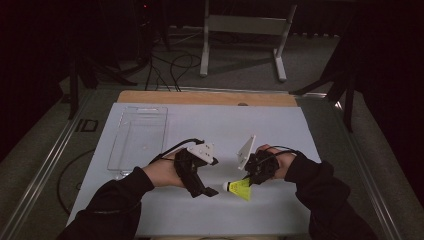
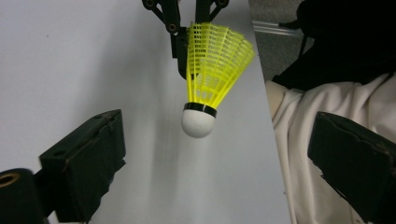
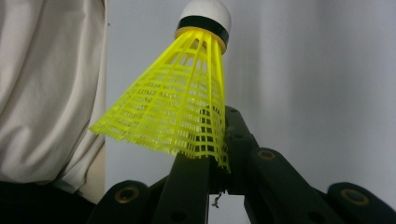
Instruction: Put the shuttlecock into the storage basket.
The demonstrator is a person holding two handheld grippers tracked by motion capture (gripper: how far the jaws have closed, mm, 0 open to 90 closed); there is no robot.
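The right gripper [image 1: 248,182] has its jaws clamped on the skirt edge of a yellow plastic shuttlecock [image 1: 239,189], which hangs above the white worktop [image 1: 280,135] with its white cork nose pointing toward nine o'clock in the high view, at the left gripper [image 1: 212,192]. The left gripper's jaws stand wide apart, one either side of the nose in the left gripper view, touching nothing. This looks like a hand-over from right to left. To do it well, the left gripper should come straight on until the cork [image 2: 199,122] and its black band sit squarely between the jaws, then close there, since the mesh skirt is likely to flex and slip under pressure. The right jaws should stay clamped until the left grip feels firm. A clear plastic tray [image 1: 138,142] lies at ten o'clock from the grippers, well apart from them.
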